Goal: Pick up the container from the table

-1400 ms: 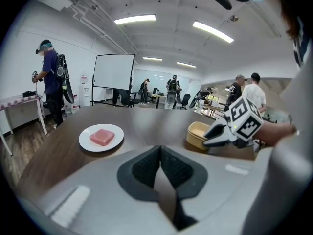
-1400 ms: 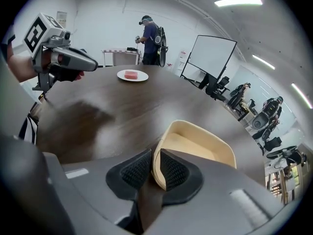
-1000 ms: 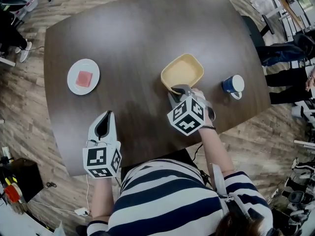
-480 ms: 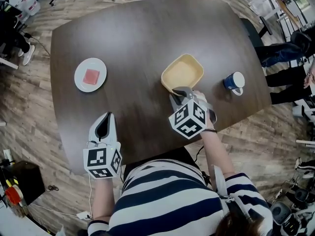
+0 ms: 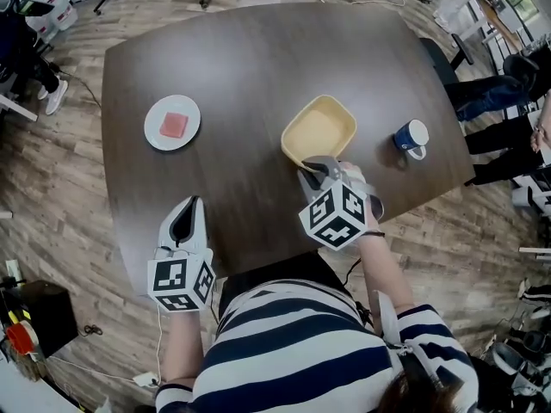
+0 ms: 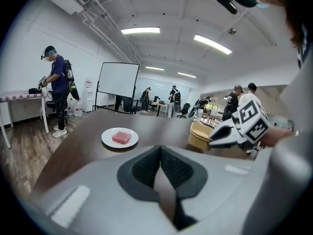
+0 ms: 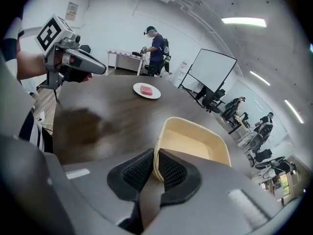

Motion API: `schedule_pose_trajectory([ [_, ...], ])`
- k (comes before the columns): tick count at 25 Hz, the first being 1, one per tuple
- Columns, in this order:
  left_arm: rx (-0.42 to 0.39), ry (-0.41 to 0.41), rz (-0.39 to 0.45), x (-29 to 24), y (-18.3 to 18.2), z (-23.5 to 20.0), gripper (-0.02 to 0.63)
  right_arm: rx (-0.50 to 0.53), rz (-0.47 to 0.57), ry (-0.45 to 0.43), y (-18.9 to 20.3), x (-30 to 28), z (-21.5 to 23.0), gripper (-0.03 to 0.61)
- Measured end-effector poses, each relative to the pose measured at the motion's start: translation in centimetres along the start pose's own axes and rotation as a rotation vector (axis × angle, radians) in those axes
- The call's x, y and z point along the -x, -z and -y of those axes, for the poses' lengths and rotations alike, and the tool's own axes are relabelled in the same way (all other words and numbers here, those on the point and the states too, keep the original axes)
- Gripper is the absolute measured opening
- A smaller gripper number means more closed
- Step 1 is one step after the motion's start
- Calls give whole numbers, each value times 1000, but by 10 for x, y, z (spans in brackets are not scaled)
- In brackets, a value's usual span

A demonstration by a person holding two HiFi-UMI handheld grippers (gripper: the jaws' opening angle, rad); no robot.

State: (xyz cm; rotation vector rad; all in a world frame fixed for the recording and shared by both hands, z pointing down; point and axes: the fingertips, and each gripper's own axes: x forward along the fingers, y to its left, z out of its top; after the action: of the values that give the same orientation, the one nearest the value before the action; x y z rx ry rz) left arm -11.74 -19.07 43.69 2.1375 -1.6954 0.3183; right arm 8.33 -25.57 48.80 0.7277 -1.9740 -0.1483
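Observation:
A pale yellow rectangular container (image 5: pixel 319 130) stands at the centre right of the dark table (image 5: pixel 250 67); in the right gripper view the container (image 7: pixel 195 143) looks empty. My right gripper (image 5: pixel 317 163) is shut on the rim of its near corner, with one pad inside the wall and one outside (image 7: pixel 155 166). The container seems raised a little off the table. Low at the left, over the table's near edge, my left gripper (image 5: pixel 183 223) is shut with nothing between its pads (image 6: pixel 159 170).
A white plate (image 5: pixel 172 121) with a pink block lies at the table's left. A blue and white mug (image 5: pixel 411 138) stands near the right edge. The table's near edge runs just in front of me. People, chairs and a whiteboard stand around the room.
Both grippers have drawn slightly back toward me and upward. The right one has kept its hold on the container's rim, and the container has come along with it. The left stayed shut.

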Motion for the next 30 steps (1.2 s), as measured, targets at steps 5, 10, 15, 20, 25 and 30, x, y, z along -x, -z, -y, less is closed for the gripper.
schedule_pose_trajectory([
  [5,2,-12,4,22,8,-14,0,22,18,-26,-18,7,-28,34],
  [10,6,-26,18,41,11,-22,0,33,33,-48,-30,17,-51,34],
  [15,3,-36,20,54,16,-25,0,42,42,-66,-35,27,-71,34],
  [20,6,-40,20,67,20,-31,0,53,51,-86,-41,35,-94,34],
  [25,14,-60,28,78,18,-41,0,66,58,-106,-46,43,-109,34],
  [30,8,-68,36,86,15,-47,0,79,55,-119,-48,52,-122,34],
])
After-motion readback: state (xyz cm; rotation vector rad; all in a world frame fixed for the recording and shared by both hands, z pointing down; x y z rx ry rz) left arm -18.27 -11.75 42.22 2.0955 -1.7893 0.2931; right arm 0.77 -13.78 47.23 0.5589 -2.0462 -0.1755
